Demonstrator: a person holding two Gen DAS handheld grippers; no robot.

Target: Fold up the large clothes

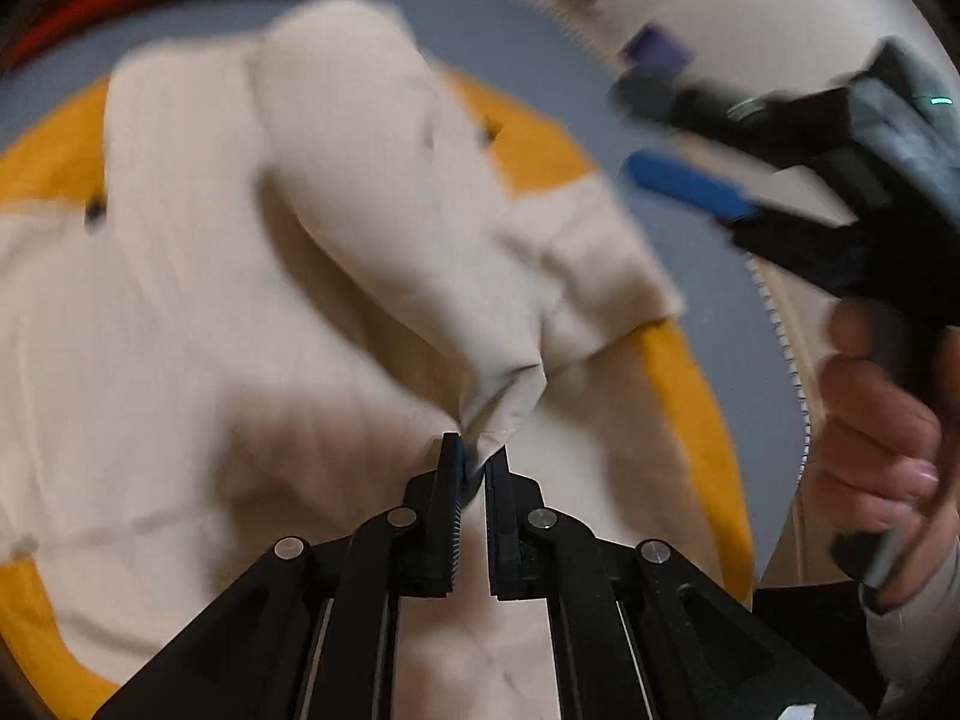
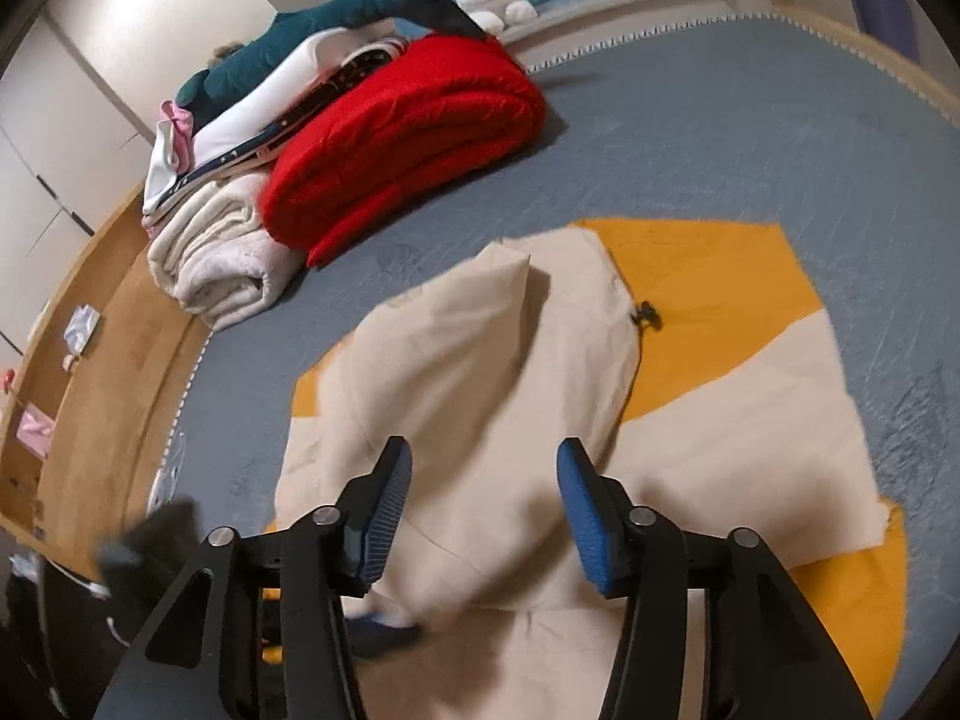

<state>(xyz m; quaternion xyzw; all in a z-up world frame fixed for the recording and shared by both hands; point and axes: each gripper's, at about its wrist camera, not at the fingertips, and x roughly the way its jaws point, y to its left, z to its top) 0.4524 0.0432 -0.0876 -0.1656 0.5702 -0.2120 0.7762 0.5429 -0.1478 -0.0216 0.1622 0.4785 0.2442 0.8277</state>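
A large beige and orange garment (image 1: 180,330) lies spread on the grey-blue bed cover; it also shows in the right wrist view (image 2: 492,372). My left gripper (image 1: 474,456) is shut on the cuff of a beige sleeve (image 1: 384,204) and lifts it above the garment's body. My right gripper (image 2: 483,480) is open and empty, hovering over the garment's middle. It also appears in the left wrist view (image 1: 678,138), at the upper right, with blue pads apart, held by a hand (image 1: 882,438).
A folded red blanket (image 2: 408,138), a rolled white blanket (image 2: 222,264) and a stack of clothes with a teal plush shark (image 2: 336,24) lie at the far left of the bed (image 2: 750,138). A wooden bed frame (image 2: 114,336) runs along the left edge.
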